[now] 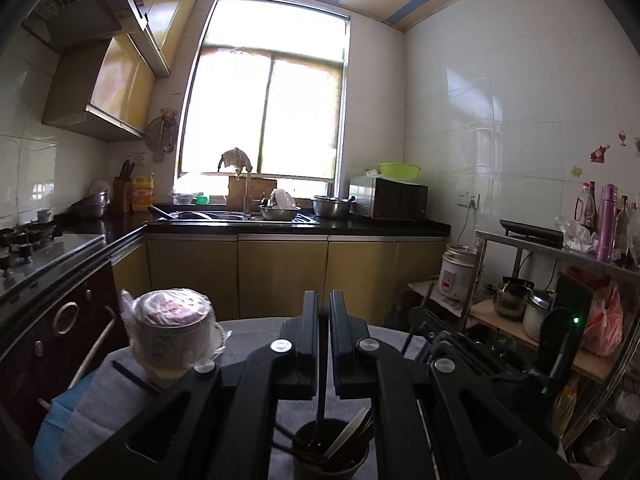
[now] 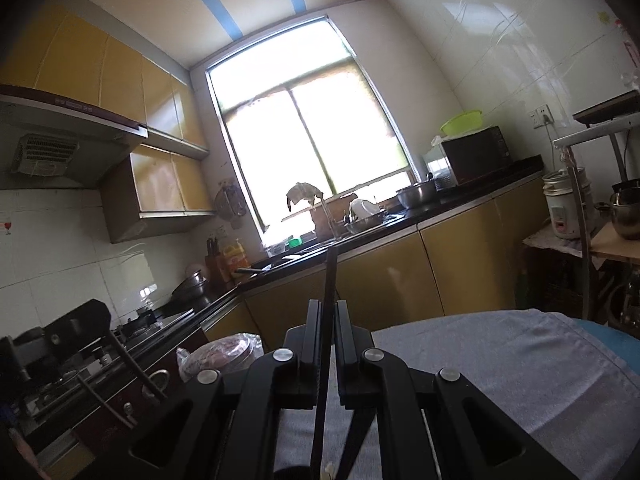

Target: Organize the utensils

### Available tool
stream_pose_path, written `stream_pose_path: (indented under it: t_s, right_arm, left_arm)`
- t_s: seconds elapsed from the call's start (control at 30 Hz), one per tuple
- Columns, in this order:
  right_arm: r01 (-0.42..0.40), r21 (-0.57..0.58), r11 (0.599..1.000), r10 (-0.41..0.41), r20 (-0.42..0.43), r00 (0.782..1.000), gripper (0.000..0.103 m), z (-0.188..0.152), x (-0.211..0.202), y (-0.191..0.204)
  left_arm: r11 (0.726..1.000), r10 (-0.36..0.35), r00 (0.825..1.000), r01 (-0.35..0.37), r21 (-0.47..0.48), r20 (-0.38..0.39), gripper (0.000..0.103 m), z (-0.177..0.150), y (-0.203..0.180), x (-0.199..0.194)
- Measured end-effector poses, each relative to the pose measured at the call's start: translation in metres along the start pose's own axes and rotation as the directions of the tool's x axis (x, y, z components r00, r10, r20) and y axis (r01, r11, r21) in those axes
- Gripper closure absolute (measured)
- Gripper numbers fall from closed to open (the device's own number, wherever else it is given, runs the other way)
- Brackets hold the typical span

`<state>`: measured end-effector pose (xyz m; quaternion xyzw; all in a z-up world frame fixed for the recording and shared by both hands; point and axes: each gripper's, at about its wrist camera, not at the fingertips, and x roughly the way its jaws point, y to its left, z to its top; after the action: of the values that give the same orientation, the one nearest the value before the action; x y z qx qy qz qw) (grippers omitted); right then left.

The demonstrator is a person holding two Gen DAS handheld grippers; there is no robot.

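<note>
Grey cloth [image 1: 256, 328]: it covers the round worktop under both of my claws; a blue layer [image 1: 52, 428] shows beneath its edge on the left.
Left claw [image 1: 324, 308]: I see its black jaws drawn nearly together, with only a thin gap between them. A thin dark stem [image 1: 321, 412] hangs below the jaws; I cannot tell whether the pads pinch it.
Utensil cup [image 1: 330, 456]: a dark round holder, standing on the cloth directly under my left claw at the bottom of the view.
Cup contents: a pale, flat spoon-like piece [image 1: 346, 436] leans to the right inside it, beside several dark sticks [image 1: 306, 454].
Right claw [image 2: 328, 316]: its jaws are closed onto a long dark chopstick [image 2: 330, 276], which runs between the pads and sticks up past the fingertips toward the window [image 2: 312, 136].
Chopstick lower end: it continues down between the claw's arms to the bottom edge of the right view.
Wrapped pot [image 1: 172, 332]: a lidded metal pot under clear plastic film, standing on the cloth to the left of my left claw, apart from the cup.
Background: yellow cabinets [image 1: 280, 276], a sink [image 1: 244, 216] below the bright window, a microwave [image 1: 388, 200] with a green bowl [image 1: 399, 169] on top.
</note>
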<state>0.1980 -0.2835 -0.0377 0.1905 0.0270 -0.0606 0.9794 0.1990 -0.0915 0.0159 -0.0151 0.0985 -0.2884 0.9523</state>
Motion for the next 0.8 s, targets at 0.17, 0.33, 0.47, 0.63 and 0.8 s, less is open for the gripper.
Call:
stream_pose_path:
  t_s: [0.17, 0.33, 0.47, 0.63, 0.8]
  right_arm:
    - [-0.045, -0.005, 0.999, 0.044, -0.077, 0.996, 0.096, 0.002, -0.009, -0.001]
    - [-0.066, -0.034, 0.997, 0.06, -0.145, 0.988, 0.096, -0.007, -0.027, 0.002]
    - [-0.102, -0.063, 0.993, 0.081, -0.28, 0.957, 0.096, -0.022, -0.025, 0.007]
    - [-0.091, -0.005, 0.996, 0.083, -0.342, 0.936, 0.072, -0.024, -0.05, -0.007]
    - [-0.063, 0.086, 0.994, 0.084, -0.26, 0.962, 0.042, -0.009, -0.094, -0.03]
  left_arm:
    - [1.0, 0.011, 1.0, -0.011, -0.016, -0.003, 0.071, 0.006, 0.006, -0.031]
    - [0.998, 0.05, 0.999, -0.05, -0.04, -0.015, 0.065, 0.001, 0.018, -0.07]
    - [0.99, 0.109, 0.993, -0.112, -0.085, -0.037, 0.055, -0.01, 0.035, -0.095]
    - [0.976, 0.162, 0.984, -0.171, -0.134, -0.072, 0.048, -0.026, 0.054, -0.117]
    - [0.965, 0.182, 0.977, -0.2, -0.172, -0.112, 0.046, -0.035, 0.066, -0.128]
